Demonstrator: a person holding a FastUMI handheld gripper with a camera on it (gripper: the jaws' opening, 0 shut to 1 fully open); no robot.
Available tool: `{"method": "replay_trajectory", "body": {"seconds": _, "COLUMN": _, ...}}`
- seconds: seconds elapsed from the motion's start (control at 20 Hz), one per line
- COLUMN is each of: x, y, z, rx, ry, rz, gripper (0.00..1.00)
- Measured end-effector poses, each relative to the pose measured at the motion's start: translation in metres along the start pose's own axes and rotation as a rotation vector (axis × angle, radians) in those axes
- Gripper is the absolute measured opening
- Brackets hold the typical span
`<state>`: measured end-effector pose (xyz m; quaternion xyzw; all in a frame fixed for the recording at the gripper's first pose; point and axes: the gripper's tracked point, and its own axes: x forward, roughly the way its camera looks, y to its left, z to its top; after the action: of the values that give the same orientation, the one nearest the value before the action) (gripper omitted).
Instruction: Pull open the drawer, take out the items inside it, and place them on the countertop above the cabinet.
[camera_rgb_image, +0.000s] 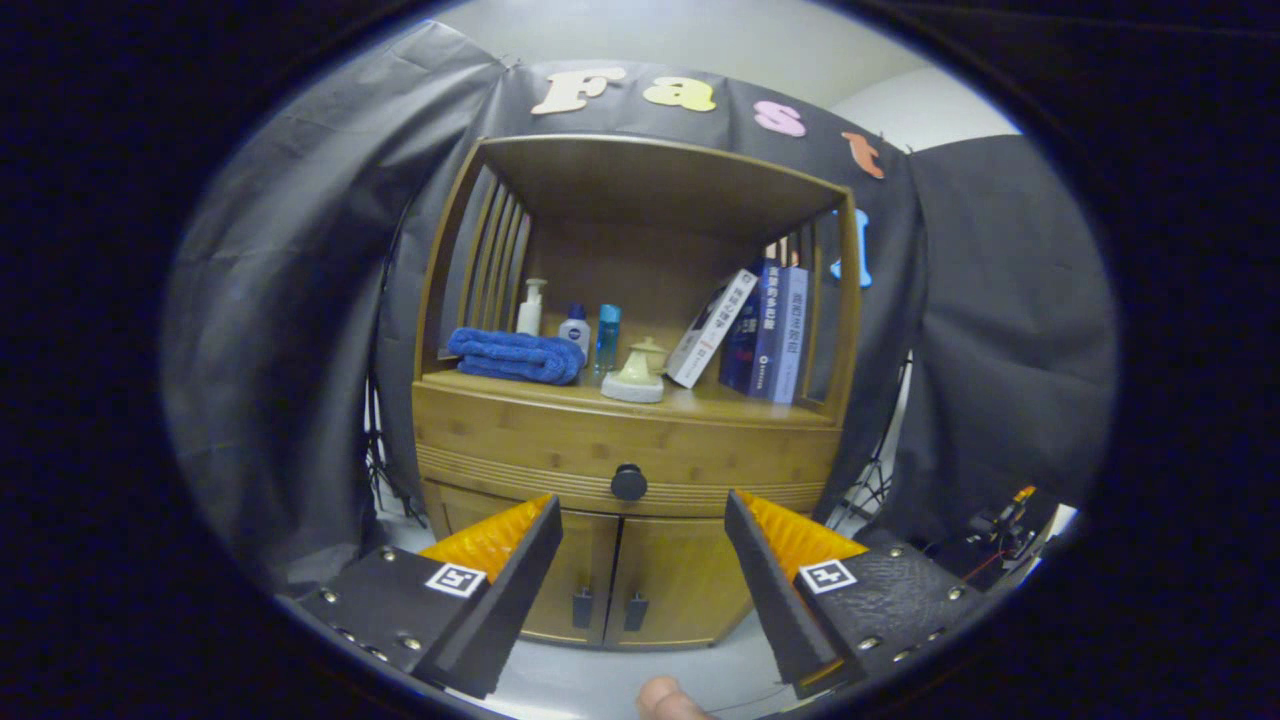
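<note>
**Drawer shut, jaws wide and empty**

Beyond the jaws stands a wooden cabinet (630, 420), well apart from them. Its drawer (560, 450) is closed, so what lies inside cannot be seen; the round dark knob (629, 482) sits between and past the fingertips. The gripper (643, 530) has its jaws spread wide, holding nothing. On the table above the drawer lie a folded blue towel (515, 356), leaning books (760, 335), three small bottles (575, 328) behind the towel, and a pale lidded jar (637, 374). Below the drawer are two closed doors (610, 580).
</note>
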<state>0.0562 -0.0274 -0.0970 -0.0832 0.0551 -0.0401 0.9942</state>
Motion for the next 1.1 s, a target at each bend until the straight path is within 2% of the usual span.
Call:
{"method": "replay_trajectory", "body": {"seconds": 0.2, "x": -0.026, "y": 0.016, "z": 0.044, "rx": 0.026, "ry": -0.013, "rz": 0.075, "gripper": 0.98}}
{"method": "replay_trajectory", "body": {"seconds": 0.5, "x": -0.066, "y": 0.007, "z": 0.114, "rx": 0.11, "ry": -0.097, "rz": 0.089, "gripper": 0.98}}
{"method": "replay_trajectory", "body": {"seconds": 0.75, "x": -0.084, "y": 0.002, "z": 0.134, "rx": 0.131, "ry": -0.079, "rz": 0.085, "gripper": 0.98}}
{"method": "replay_trajectory", "body": {"seconds": 1.1, "x": -0.096, "y": 0.009, "z": 0.151, "rx": 0.209, "ry": -0.103, "rz": 0.13, "gripper": 0.98}}
